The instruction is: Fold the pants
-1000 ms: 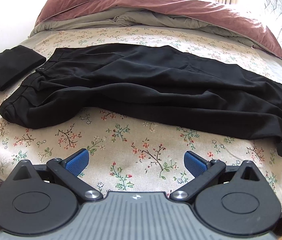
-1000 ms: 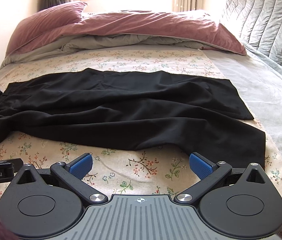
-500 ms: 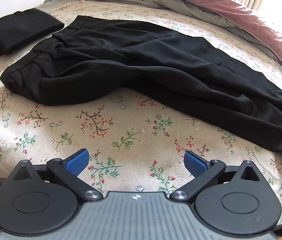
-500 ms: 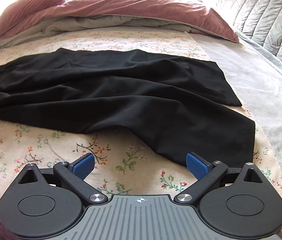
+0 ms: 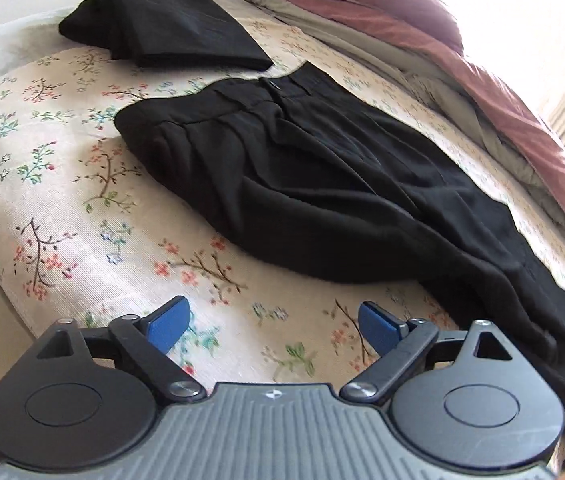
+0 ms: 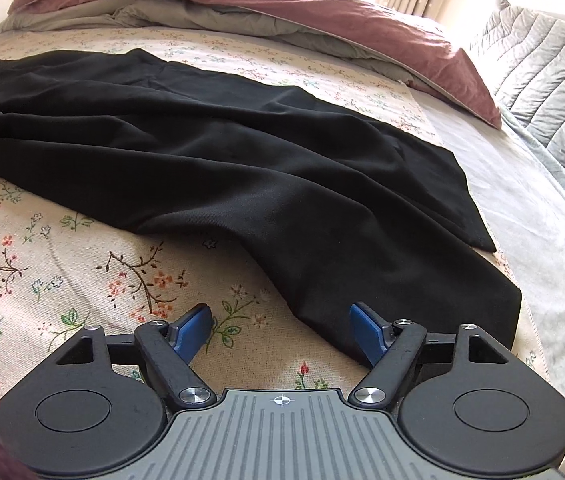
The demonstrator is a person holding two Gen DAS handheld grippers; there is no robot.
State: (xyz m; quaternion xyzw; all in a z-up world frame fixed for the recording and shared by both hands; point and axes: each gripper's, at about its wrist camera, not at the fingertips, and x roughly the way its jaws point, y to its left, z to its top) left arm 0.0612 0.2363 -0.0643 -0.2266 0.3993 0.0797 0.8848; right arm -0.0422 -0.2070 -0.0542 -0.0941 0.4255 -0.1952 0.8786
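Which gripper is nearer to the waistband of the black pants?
Left. The left gripper is open over the sheet near the waistband; the right gripper is open at the leg hems.

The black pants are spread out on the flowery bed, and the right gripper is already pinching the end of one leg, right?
Not quite. The black pants are spread out on the flowery bed, but the right gripper is not pinching anything. The right wrist view shows it open, its blue pads wide apart, with the near leg's end lying between them.
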